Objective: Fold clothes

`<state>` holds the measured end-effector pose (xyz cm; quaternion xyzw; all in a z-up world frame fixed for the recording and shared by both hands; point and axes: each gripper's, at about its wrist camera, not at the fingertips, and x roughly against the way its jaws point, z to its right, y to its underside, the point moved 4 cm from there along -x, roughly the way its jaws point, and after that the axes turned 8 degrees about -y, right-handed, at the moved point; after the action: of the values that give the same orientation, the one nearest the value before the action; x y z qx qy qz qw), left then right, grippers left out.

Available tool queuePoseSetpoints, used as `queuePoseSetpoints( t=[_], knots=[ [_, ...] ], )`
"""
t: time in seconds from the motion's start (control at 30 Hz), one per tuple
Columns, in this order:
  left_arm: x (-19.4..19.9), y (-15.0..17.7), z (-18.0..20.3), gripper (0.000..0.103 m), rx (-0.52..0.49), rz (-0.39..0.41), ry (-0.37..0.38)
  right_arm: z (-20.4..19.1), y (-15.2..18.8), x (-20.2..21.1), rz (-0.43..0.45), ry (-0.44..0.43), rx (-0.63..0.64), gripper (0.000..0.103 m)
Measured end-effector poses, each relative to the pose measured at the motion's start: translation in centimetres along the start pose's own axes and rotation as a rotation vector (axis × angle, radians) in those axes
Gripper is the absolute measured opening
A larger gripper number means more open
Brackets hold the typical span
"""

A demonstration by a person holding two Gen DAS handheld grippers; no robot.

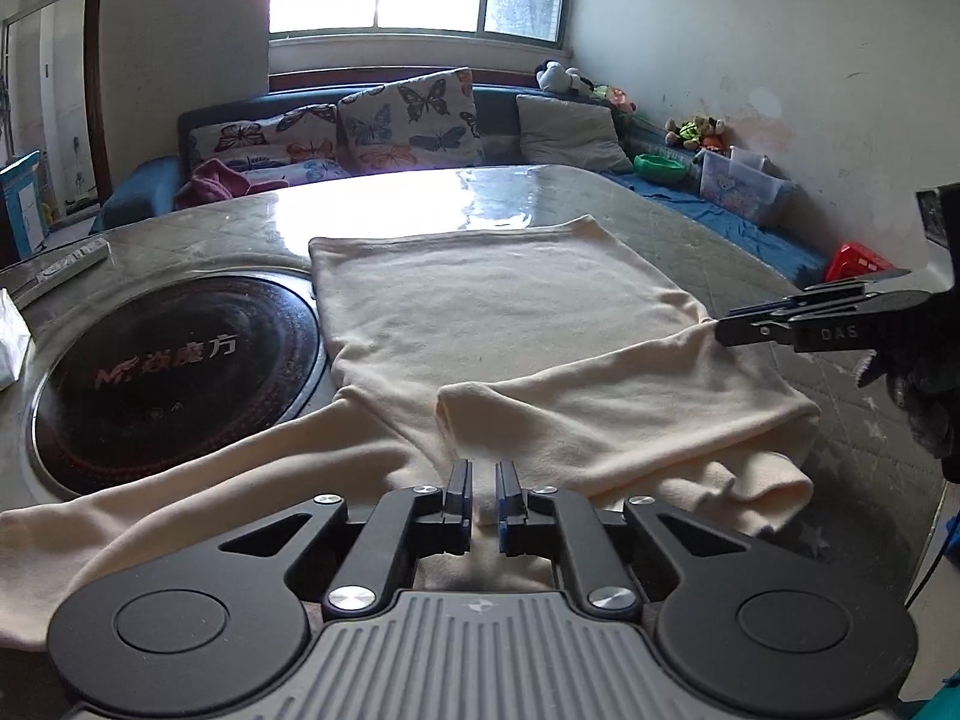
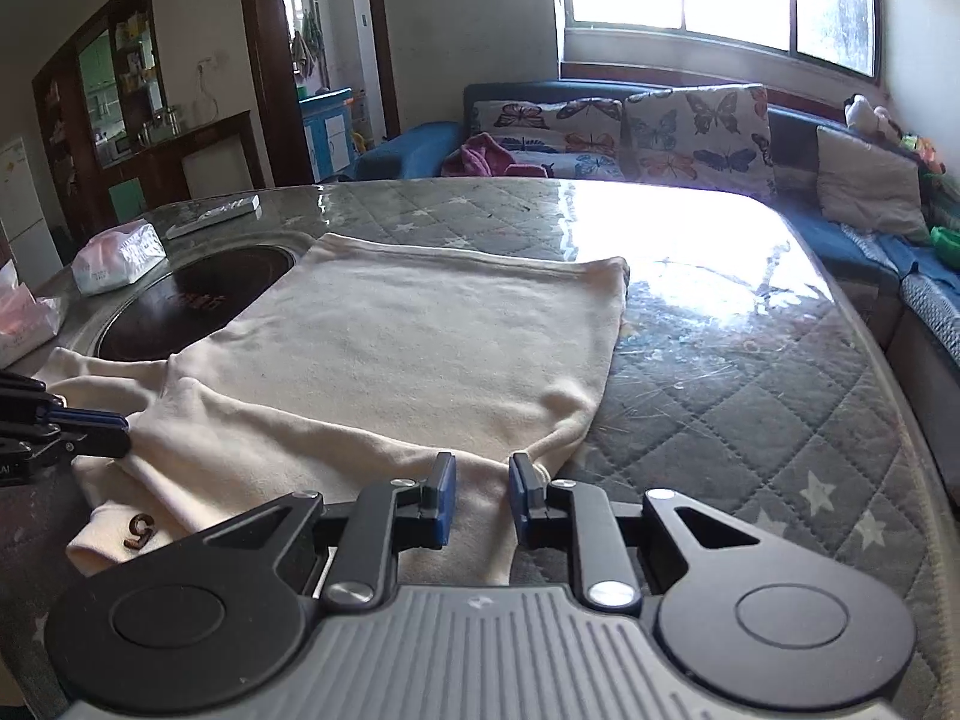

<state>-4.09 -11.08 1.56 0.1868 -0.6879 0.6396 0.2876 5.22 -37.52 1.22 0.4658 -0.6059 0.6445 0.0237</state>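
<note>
A cream long-sleeved top (image 1: 480,312) lies flat on the quilted table, also in the right wrist view (image 2: 408,348). One sleeve (image 1: 600,408) is folded across the body; the other sleeve (image 1: 180,498) trails left past the hotplate. My left gripper (image 1: 483,471) sits low over the cloth near the folded sleeve's cuff, jaws a narrow gap apart, nothing clearly pinched. My right gripper (image 2: 482,468) is open over the garment's right shoulder edge; it shows in the left wrist view (image 1: 720,330) at the cloth's edge. The left gripper's fingers (image 2: 102,429) show at the left of the right wrist view.
A round black hotplate (image 1: 174,372) is set in the table left of the top. A remote (image 2: 216,213) and a tissue pack (image 2: 117,258) lie at the far left. A sofa with butterfly cushions (image 1: 408,120) stands behind the table (image 2: 750,360).
</note>
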Motion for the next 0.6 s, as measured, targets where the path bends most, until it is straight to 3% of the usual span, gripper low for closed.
queuePoseSetpoints(
  t=[0.1,0.2,0.33,0.47,0.6],
  knots=[
    [0.2,-0.9,-0.1,0.01,0.006,0.02,0.001,-0.7,0.7,0.6,-0.004,0.004,0.027,0.019],
    [0.0,-2.5,1.1,0.01,0.007,0.052,0.052,-1.5,1.5,1.1,-0.011,0.006,0.054,0.022],
    [-2.4,-3.3,3.1,0.011,-0.015,0.044,0.089,-3.0,2.9,1.5,-0.029,-0.002,0.092,0.029],
    [-4.8,-2.4,3.2,0.011,-0.024,-0.007,0.051,-4.1,3.2,2.2,-0.035,-0.017,0.136,0.029],
    [-4.6,-1.6,1.9,0.011,0.009,-0.012,0.029,-3.3,1.5,2.4,0.001,-0.03,0.119,0.029]
  ],
)
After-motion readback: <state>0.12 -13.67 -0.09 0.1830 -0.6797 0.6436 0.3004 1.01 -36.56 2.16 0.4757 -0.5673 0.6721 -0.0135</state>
